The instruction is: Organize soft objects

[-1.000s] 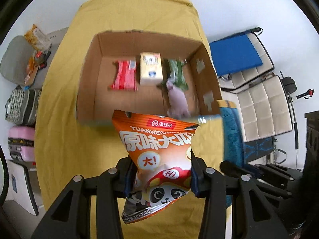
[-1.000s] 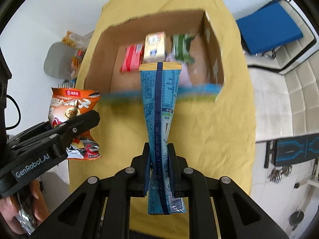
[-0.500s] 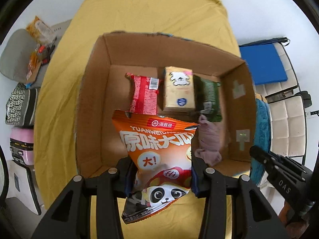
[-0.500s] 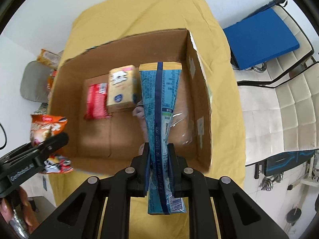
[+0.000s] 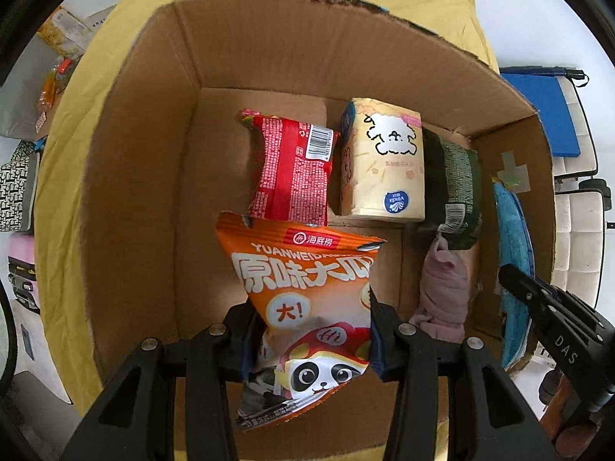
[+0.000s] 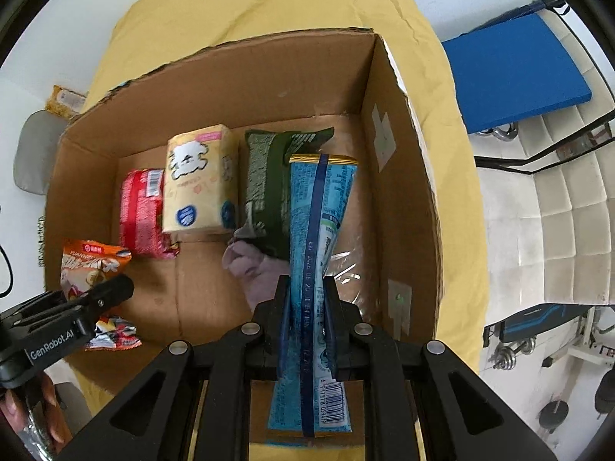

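Looking down the left gripper first, it's clamped on the lower half of an orange snack bag, the one with the panda, so the puffy top sticks out ahead of the fingers and hangs over the near-left floor of the cardboard box. My guess is it's held low like that so the bag can be set down top-first just in front of the red packet, which lies flat at the back next to the cream tissue pack and the dark green packet. Those three sit side by side in a row, pretty much touching, so it looks like a second row is being started. A pinkish cloth is bunched up in front of the green packet. From the right gripper's view, it's pinched shut on a long blue packet turned edge-on, seam facing the camera, hovering over the strip between the green packet and the box's right wall. Edge-on probably makes sense since that gap is narrow. There's some clear plastic film on the floor there. Both bags are inside the box outline but neither is resting on the bottom yet, as far as I can tell.
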The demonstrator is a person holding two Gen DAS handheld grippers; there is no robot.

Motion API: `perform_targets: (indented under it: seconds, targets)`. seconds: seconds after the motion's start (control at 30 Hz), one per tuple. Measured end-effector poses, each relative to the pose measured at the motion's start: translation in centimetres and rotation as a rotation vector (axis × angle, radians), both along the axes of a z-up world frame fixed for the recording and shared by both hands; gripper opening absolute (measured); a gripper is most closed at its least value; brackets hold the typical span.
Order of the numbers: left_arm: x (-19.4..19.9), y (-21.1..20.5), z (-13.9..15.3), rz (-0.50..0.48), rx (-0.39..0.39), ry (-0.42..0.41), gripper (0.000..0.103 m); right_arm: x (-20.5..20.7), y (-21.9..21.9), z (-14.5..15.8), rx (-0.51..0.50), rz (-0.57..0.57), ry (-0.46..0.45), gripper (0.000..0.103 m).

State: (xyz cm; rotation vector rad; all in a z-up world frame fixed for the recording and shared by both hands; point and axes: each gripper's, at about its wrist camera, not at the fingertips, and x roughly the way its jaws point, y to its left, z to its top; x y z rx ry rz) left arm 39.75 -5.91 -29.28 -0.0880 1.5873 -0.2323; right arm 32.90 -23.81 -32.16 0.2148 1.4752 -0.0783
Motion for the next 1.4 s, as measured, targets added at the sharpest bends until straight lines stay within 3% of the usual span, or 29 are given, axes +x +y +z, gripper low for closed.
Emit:
perform_targets:
  seconds: [0.23,0.4,0.5,0.8,0.87,0.93,1.1,1.17,1.3,1.4]
  targets:
    - [0.2,-0.5,-1.2,0.005,0.060,0.033,0.044,0.7,-0.4,-0.9,0.002,-0.004,0.011,0.019]
    - [0.4,-0.7,-0.2,0.016,0.064,0.001,0.045,0.6,-0.2,0.0,-0.011,0.024,-0.007,0.043]
    - [0.1,-0.7,1.0,0.008,0.064,-0.034,0.052,0.5,0.0,0.4,-0.020,0.030,-0.008,0.047]
    - [-1.7,-0.8,4.1,0.010,0.105,-0.124,0.054,-1.2,1.1,0.4,-0.033,0.052,0.028,0.049]
    - [-2.0,-0.5,4.4,0.012,0.107,-0.134,0.058,-1.6,1.2,0.4,-0.035,0.053,0.030,0.049]
    - [-2.4,-0.4,4.6,0.010,0.119,-0.147,0.074,-2.0,1.3,0.5,-0.034,0.051,0.034,0.051]
    - [-3.4,0.1,5.6,0.010,0.148,-0.188,0.093,-2.8,1.5,1.3,-0.045,0.055,0.014,0.077]
    - [-3.8,0.5,6.3,0.013,0.155,-0.203,0.096,-3.0,1.4,1.7,-0.050,0.047,0.005,0.089]
    - [-4.2,0.9,7.1,0.021,0.159,-0.228,0.099,-3.5,1.3,2.5,-0.072,0.034,-0.012,0.103]
    - [-4.3,1.0,7.4,0.028,0.161,-0.237,0.101,-3.8,1.2,2.8,-0.075,0.028,-0.015,0.103]
